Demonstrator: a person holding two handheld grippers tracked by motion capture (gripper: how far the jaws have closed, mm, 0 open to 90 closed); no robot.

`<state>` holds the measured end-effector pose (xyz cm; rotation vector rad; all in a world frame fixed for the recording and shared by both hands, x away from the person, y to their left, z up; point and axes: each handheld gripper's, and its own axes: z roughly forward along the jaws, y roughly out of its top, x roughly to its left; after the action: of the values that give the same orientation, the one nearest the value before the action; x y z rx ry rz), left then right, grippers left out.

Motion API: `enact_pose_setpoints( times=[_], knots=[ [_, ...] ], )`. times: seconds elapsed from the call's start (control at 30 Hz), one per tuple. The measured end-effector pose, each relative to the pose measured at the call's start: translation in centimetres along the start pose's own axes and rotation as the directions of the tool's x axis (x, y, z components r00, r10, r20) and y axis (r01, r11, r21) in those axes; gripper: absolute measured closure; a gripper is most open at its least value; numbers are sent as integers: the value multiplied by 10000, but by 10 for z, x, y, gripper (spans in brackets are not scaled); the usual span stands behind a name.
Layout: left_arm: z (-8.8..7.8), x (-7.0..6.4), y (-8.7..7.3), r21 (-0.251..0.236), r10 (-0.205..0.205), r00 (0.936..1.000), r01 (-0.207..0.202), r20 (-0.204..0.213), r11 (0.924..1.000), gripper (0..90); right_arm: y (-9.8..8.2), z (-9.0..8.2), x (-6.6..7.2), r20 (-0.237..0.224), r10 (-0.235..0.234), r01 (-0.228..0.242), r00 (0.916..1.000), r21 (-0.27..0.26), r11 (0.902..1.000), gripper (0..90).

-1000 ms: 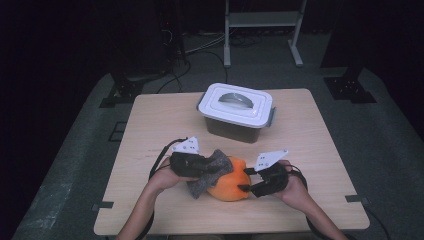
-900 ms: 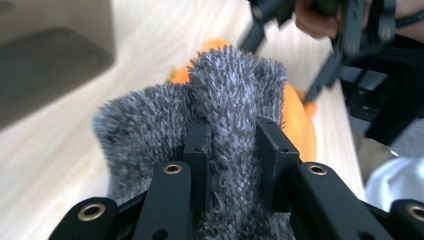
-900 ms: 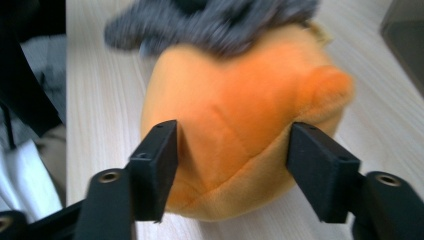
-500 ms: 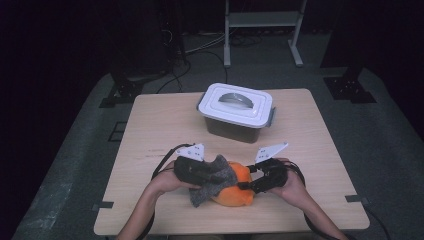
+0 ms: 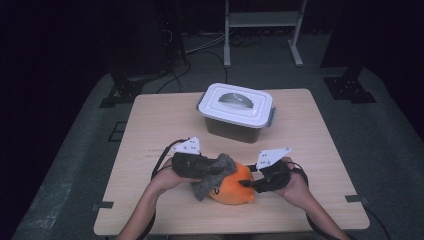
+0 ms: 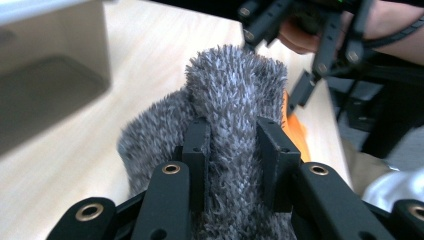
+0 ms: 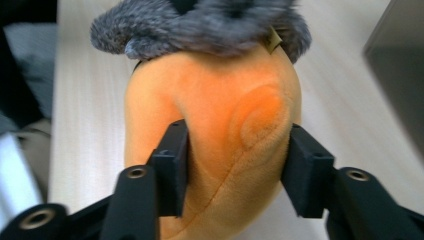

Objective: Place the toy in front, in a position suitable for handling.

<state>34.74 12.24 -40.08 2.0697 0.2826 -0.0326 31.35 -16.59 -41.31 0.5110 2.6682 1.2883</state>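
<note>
An orange plush toy [image 5: 235, 189] with a grey fuzzy tuft [image 5: 216, 172] lies near the table's front edge. My left gripper [image 5: 220, 169] comes in from the left and is shut on the grey tuft [image 6: 235, 85], which bulges up between the pads of the left gripper [image 6: 232, 145]. My right gripper [image 5: 248, 184] comes in from the right. Its jaws have just been closing, and in the right gripper view the gripper [image 7: 237, 165] has both pads pressing into the orange body [image 7: 225, 110]. The grey tuft [image 7: 200, 25] lies over the toy's far end.
A container with a white lid and handle [image 5: 235, 110] stands behind the toy at the back middle of the wooden table [image 5: 150, 120]. The container's wall [image 6: 50, 65] is close by on the left in the left gripper view. Dark floor and a metal rack's legs surround the table.
The left gripper and the grey tuft have shifted slightly to the right over the orange body. The right hand has stayed against the toy's right side.
</note>
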Motion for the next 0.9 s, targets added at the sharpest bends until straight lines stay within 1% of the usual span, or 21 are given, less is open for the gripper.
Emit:
enact_pose_setpoints(
  times=[0.03,0.07,0.1,0.2,0.23,0.3,0.33,0.37,0.4,0.43,0.5,0.53,0.6,0.63,0.67,0.73,0.77,0.8,0.83,0.87,0.9],
  knots=[
    [2,0,-1,42,-58,9998,58,179,10000,692,-1,1,-2,-271,210,-211,9994,-13,9998,393],
    [3,-1,-1,199,40,9992,-48,387,9998,691,0,1,-4,-484,404,-404,9980,19,9992,343],
    [5,-3,-1,215,80,9986,-91,515,9997,689,0,2,-6,-760,673,-663,9948,153,9977,294],
    [9,-9,2,393,352,9935,-396,1079,9984,688,0,3,-10,-1184,1173,-1150,9860,260,9930,254],
    [11,-10,3,415,374,9934,-421,1084,9983,687,-2,6,-11,-1442,1420,-1380,9793,375,9897,248],
    [12,-11,4,488,447,9943,-496,967,9976,686,-5,12,-12,-1600,1824,-1757,9701,554,9829,268],
    [11,-11,6,399,435,9954,-470,853,9981,687,-5,12,-12,-1506,1811,-1746,9719,549,9831,338],
    [10,-11,7,354,409,9959,-438,806,9984,687,-4,9,-10,-1287,1530,-1476,9798,509,9877,439],
    [7,-10,9,244,471,9968,-487,640,9985,687,-3,7,-9,-1201,1234,-1206,9851,303,9922,524],
    [2,-11,12,64,516,9975,-520,486,9986,688,-2,2,-7,-855,814,-830,9930,-149,9964,564],
    [-5,-13,19,-285,692,9973,-685,226,9972,687,4,-4,-6,-595,349,-370,9976,-341,9987,569],
    [-8,-15,23,-609,780,9970,-779,-11,9951,688,7,-6,-5,-442,61,-77,9990,-370,9993,568],
    [-9,-17,27,-860,886,9949,-925,-487,9920,687,16,-10,-3,-54,-557,553,9984,-569,9968,561],
    [-8,-17,27,-842,872,9942,-924,-636,9922,687,19,-10,-2,36,-854,855,9963,-655,9942,555],
    [-7,-17,26,-683,839,9936,-891,-753,9937,683,20,-9,-1,86,-987,990,9951,-617,9932,546],
    [2,-14,19,128,780,9925,-771,-941,9969,673,17,-1,0,181,-1208,1210,9925,-141,9926,510],
    [5,-12,16,318,734,9933,-708,-889,9970,674,13,4,0,178,-1189,1187,9927,148,9928,473],
    [9,-10,10,181,414,9976,-405,-548,9990,676,10,6,0,175,-1090,1088,9939,132,9940,437],
    [11,-10,7,92,247,9991,-244,-356,9997,681,6,6,-4,-52,-702,703,9975,114,9975,375],
    [13,-10,7,201,259,9995,-256,-176,9995,684,5,4,-6,-255,-404,409,9989,159,9990,339],
    [14,-11,8,262,261,9996,-259,-69,9993,685,4,1,-10,-466,21,-11,9989,216,9998,326]
  ],
)
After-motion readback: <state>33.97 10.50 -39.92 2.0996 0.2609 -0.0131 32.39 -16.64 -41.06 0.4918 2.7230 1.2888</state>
